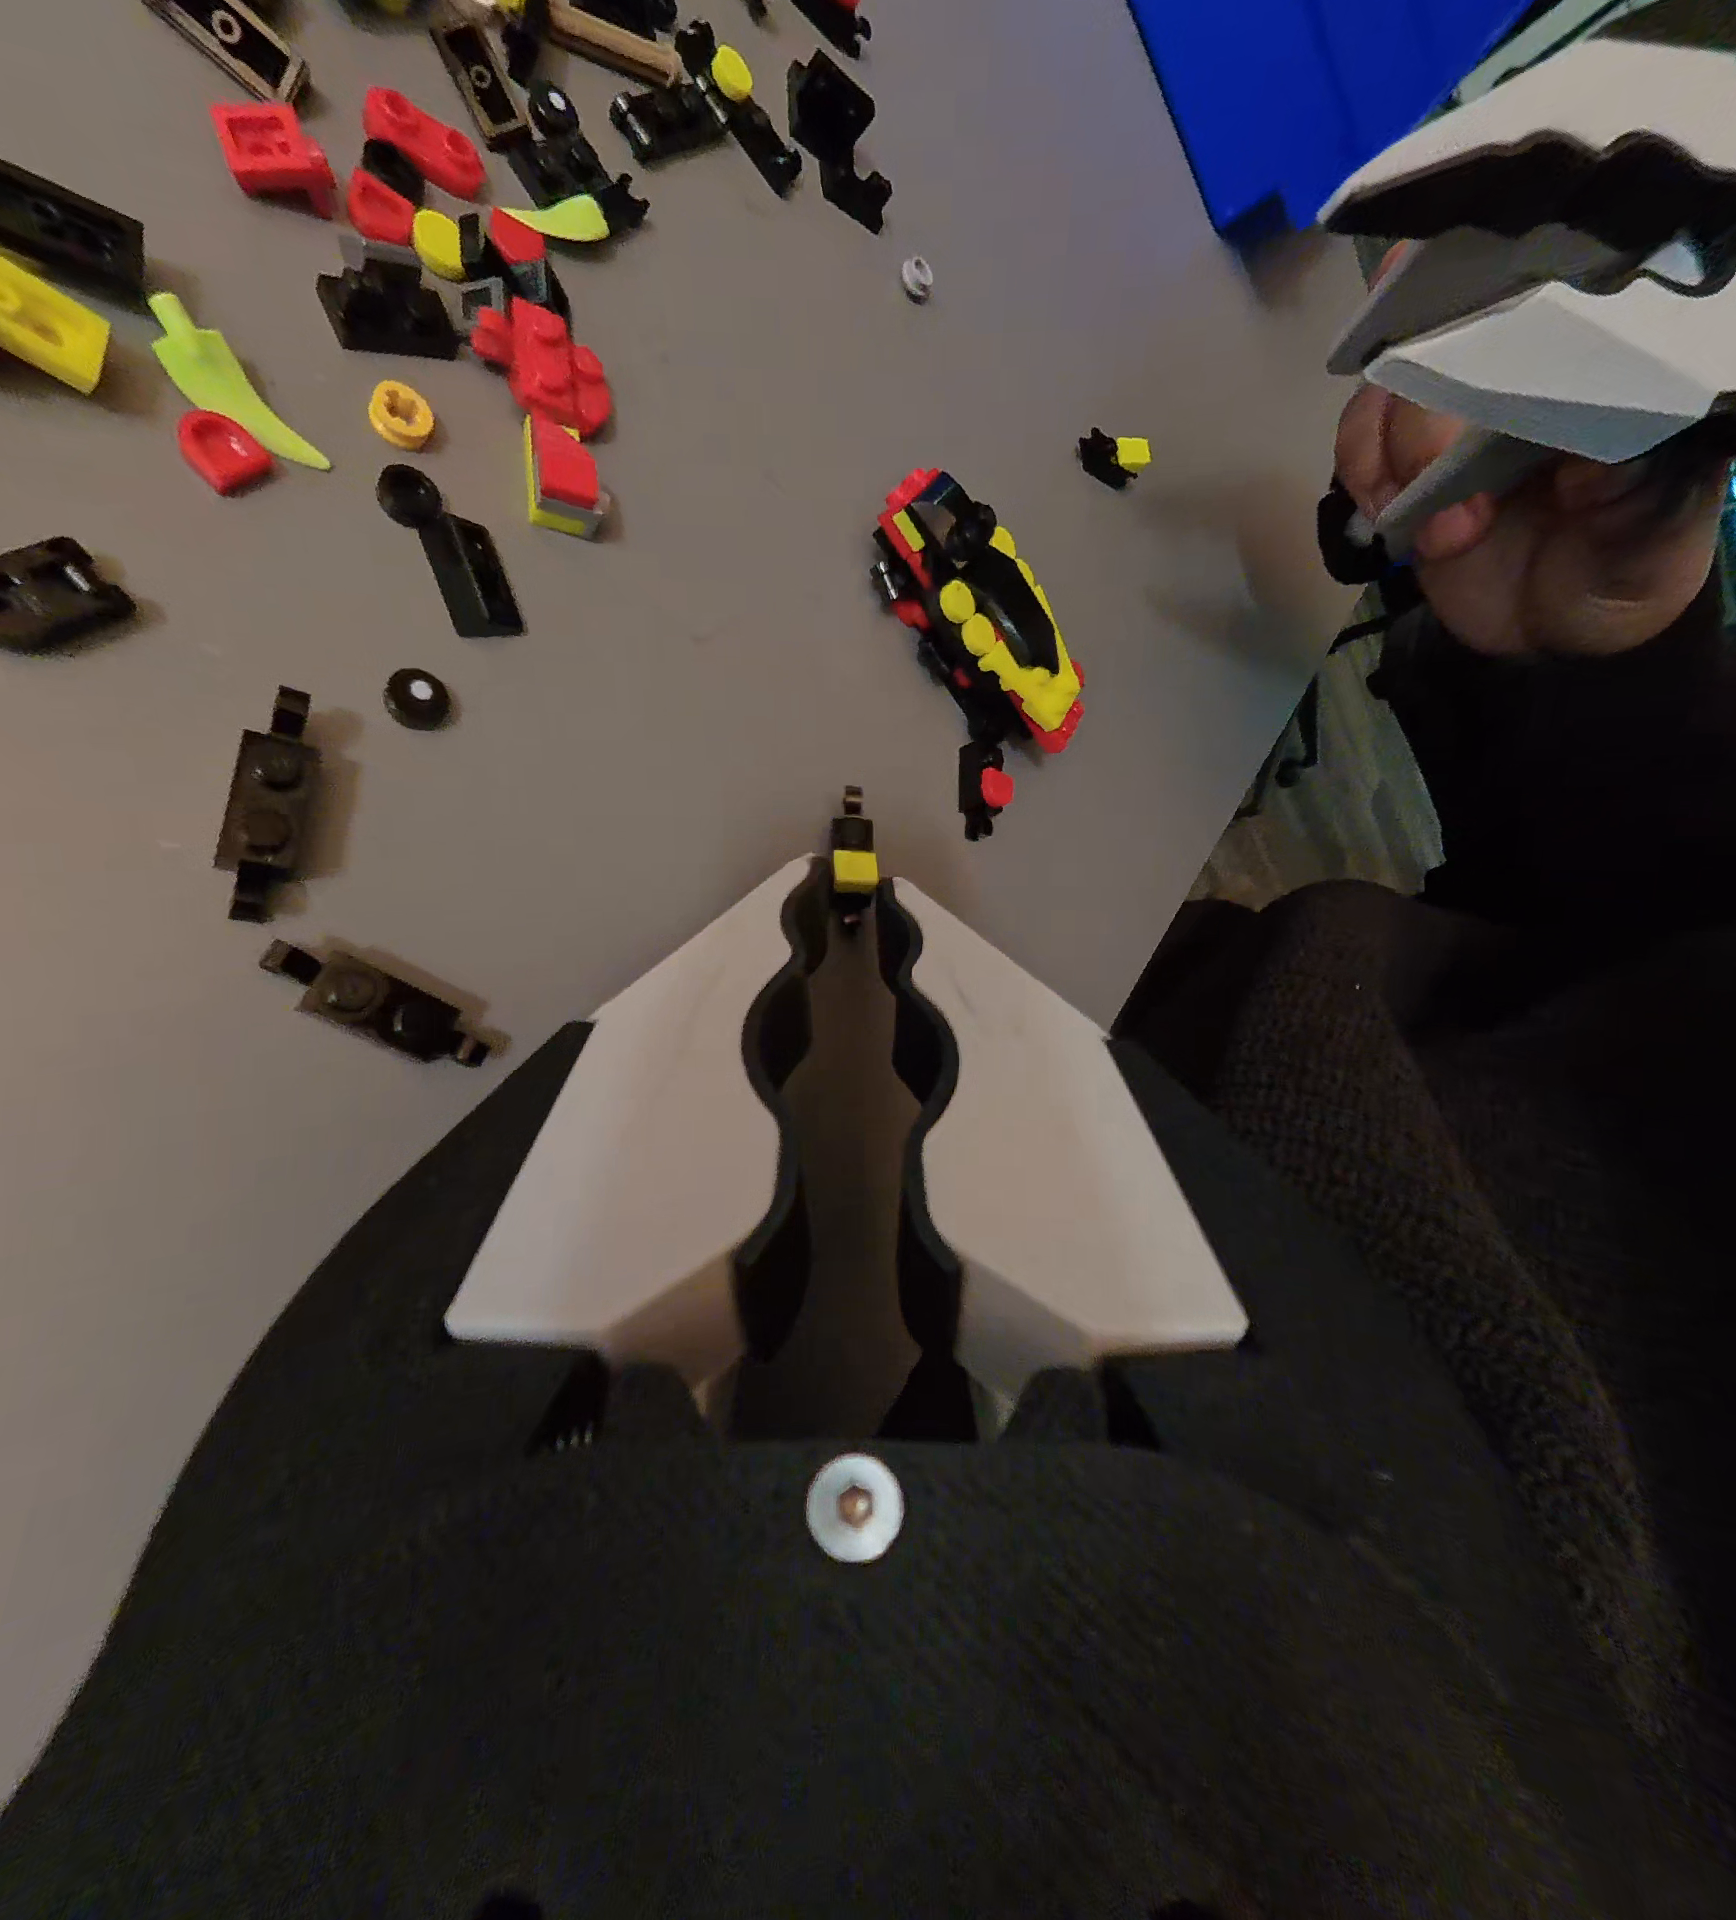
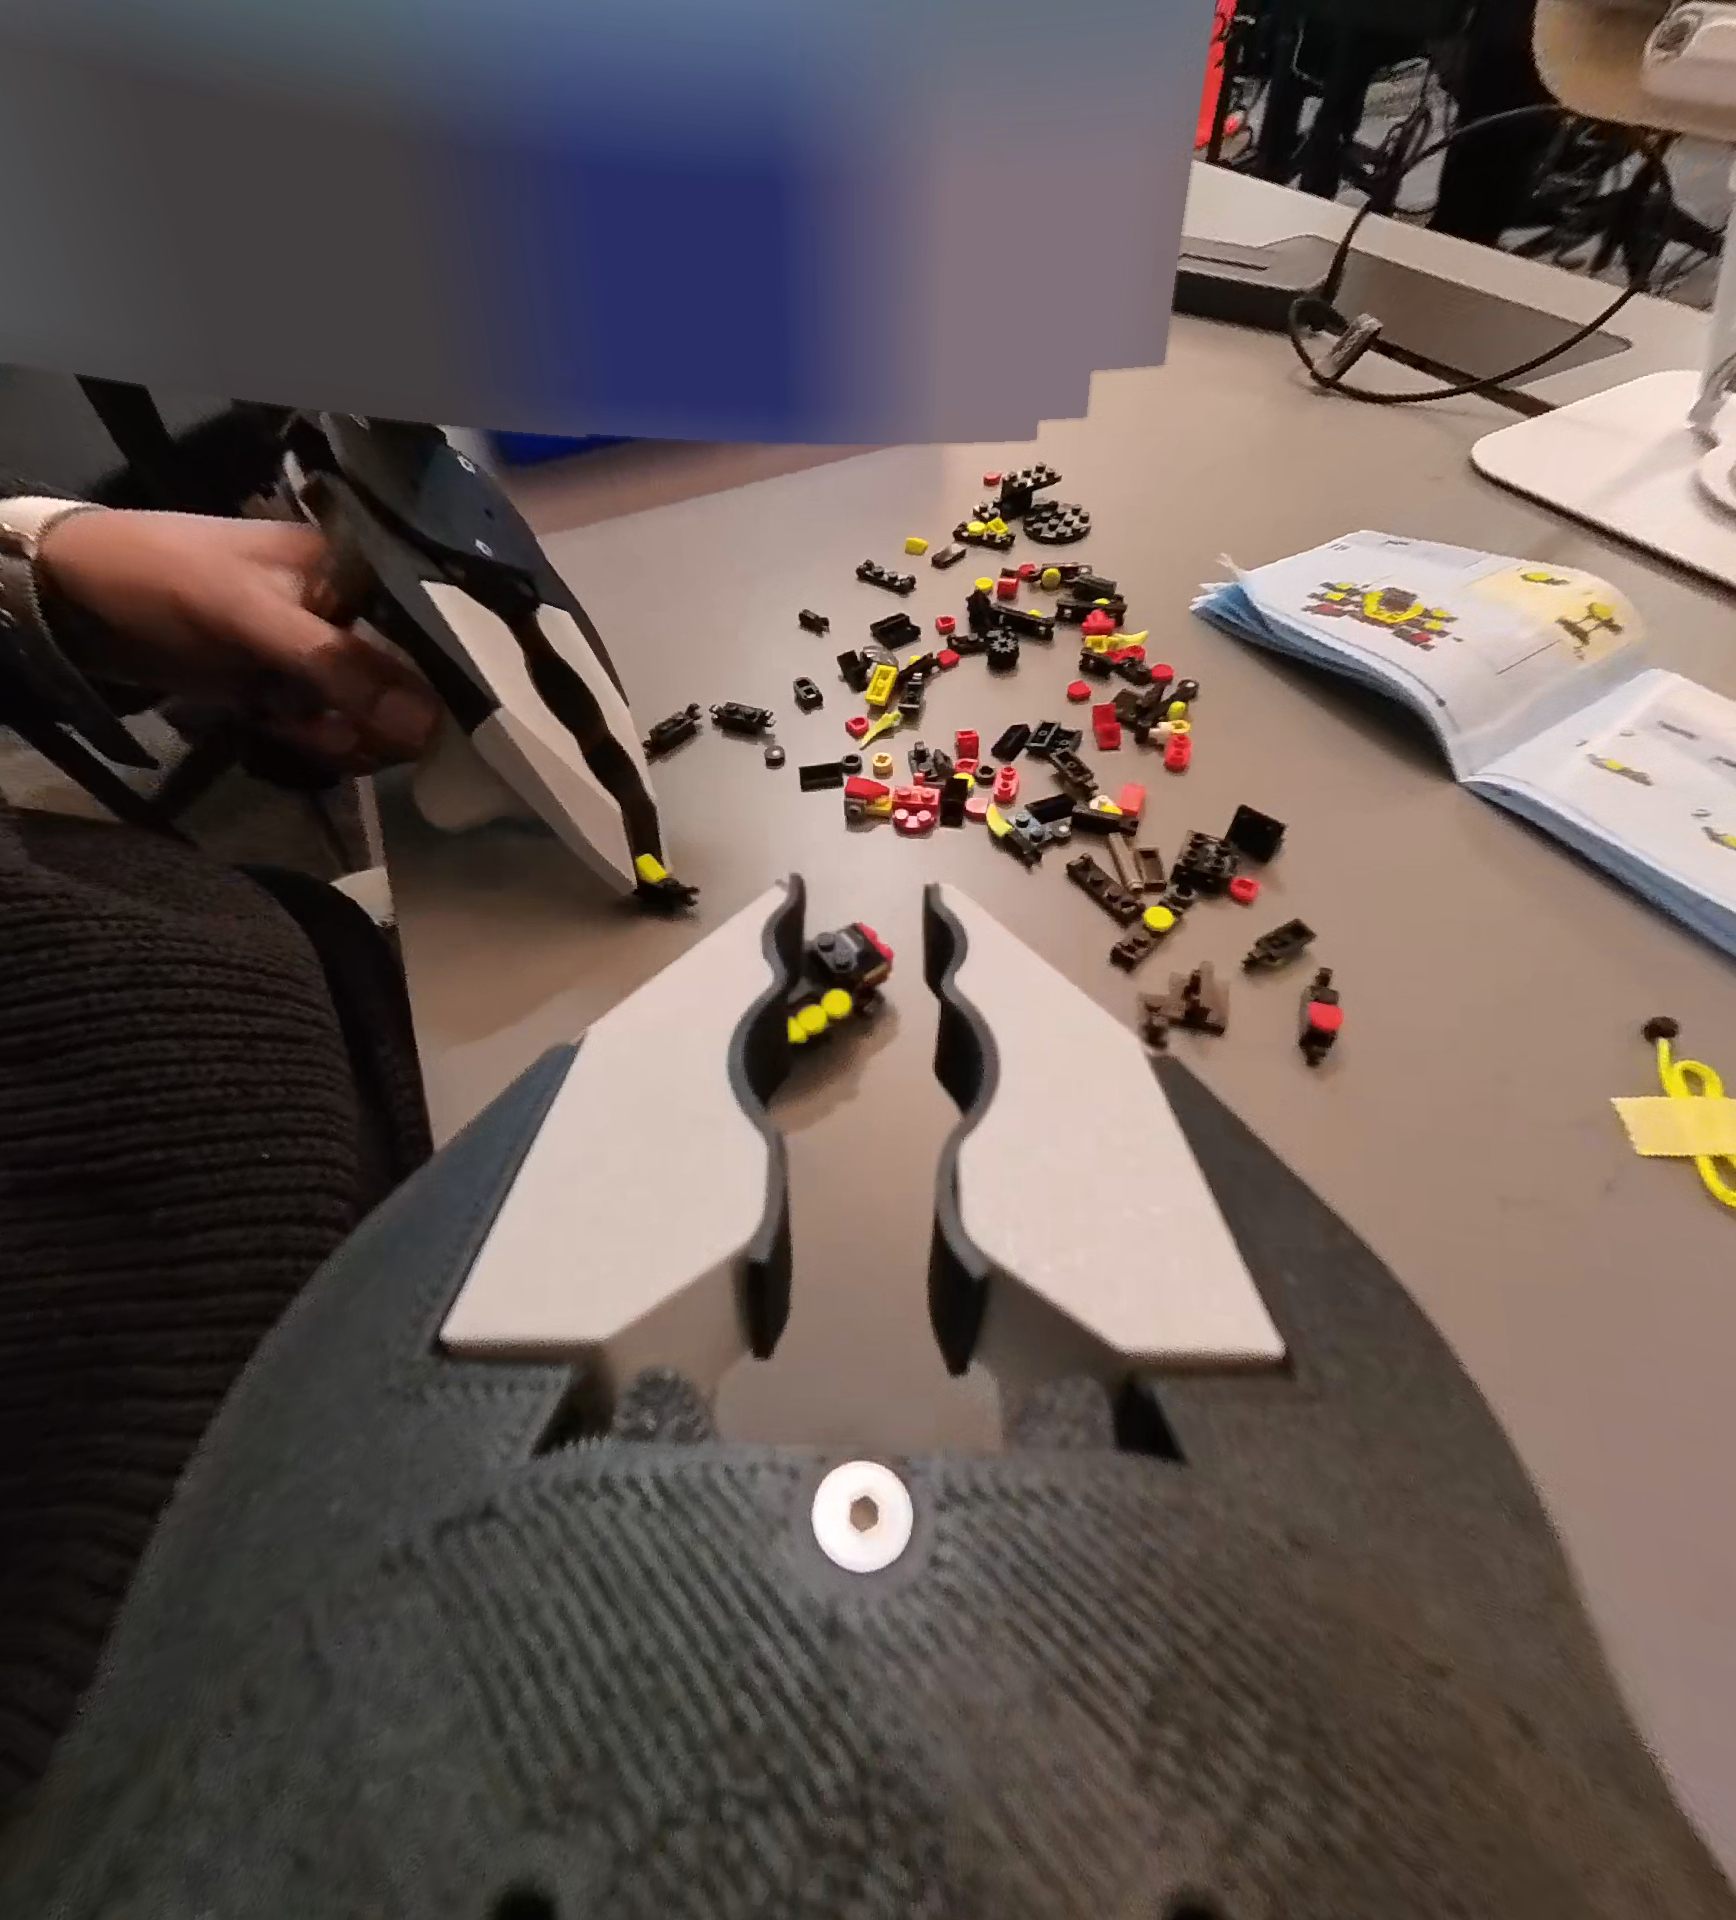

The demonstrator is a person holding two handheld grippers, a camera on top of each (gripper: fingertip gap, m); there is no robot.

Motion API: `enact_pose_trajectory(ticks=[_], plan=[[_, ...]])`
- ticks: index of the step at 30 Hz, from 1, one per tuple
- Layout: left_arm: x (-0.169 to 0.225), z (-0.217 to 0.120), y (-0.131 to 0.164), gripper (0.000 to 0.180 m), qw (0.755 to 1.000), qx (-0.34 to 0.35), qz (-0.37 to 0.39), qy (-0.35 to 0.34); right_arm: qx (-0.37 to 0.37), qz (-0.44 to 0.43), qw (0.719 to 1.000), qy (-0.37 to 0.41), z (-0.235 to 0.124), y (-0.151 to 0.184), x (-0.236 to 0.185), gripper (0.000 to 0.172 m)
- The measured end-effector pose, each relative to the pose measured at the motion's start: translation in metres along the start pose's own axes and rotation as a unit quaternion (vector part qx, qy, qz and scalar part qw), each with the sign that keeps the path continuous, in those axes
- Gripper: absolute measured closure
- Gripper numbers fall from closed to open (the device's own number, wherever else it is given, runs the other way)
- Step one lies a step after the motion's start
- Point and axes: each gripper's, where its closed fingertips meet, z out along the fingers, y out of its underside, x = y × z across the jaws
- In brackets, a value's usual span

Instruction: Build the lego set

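Observation:
My left gripper (image 1: 851,875) is shut on a small black piece with a yellow brick (image 1: 853,868) on it, held at the very fingertips. The right wrist view shows it too (image 2: 651,871), its lower end at the grey table (image 2: 1363,1299). My right gripper (image 2: 859,896) is open and holds nothing. A small black, yellow and red brick model (image 2: 833,987) shows between its fingers, with a gap to the right pad. In the left wrist view that model (image 1: 989,613) lies on the table, and the right gripper (image 1: 1342,291) hangs above the table's edge.
Several loose black, red and yellow bricks (image 2: 1030,727) are scattered ahead. An open instruction booklet (image 2: 1529,665) and a white stand base (image 2: 1622,457) lie to the right, with a taped yellow cord (image 2: 1705,1132). A blue box (image 1: 1290,94) stands past the table edge. One gripper's finger ends stand about 12 cm off the other's.

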Motion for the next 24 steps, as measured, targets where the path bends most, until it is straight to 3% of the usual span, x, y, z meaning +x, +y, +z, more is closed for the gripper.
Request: enact_pose_trajectory(ticks=[10, 24], plan=[[0.002, 0.0, 0.004, 0.17, 1.0, -0.011, 0.011, 0.002, -0.011, 0.016, 1.0, -0.013, 0.005, 0.006, -0.001, 0.153], [0.011, -0.007, -0.006, 0.163, 0.999, 0.013, 0.043, 0.012, -0.037, -0.048, 0.998, 0.012, 0.012, 0.014, -0.001, 0.159]])
